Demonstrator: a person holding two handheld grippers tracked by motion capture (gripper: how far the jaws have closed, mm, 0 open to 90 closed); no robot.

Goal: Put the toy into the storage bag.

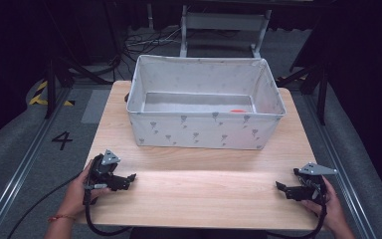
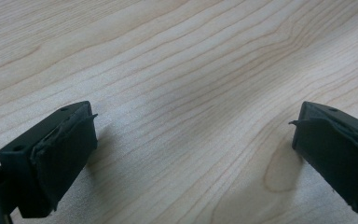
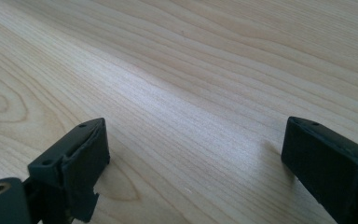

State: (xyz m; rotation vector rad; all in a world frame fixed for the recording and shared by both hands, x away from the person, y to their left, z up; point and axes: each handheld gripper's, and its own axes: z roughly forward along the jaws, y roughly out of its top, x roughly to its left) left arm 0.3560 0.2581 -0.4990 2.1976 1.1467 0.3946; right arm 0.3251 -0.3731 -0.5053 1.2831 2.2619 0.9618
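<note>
Your two grippers rest at the near edge of the table (image 1: pixel 204 194), jaws spread wide on nothing.

The left gripper (image 1: pixel 129 178) and right gripper (image 1: pixel 280 187) sit well apart from the grey fabric bin (image 1: pixel 204 130) at the far side; a small orange-red object (image 1: pixel 238 110) lies on its floor, near its right wall.
</note>
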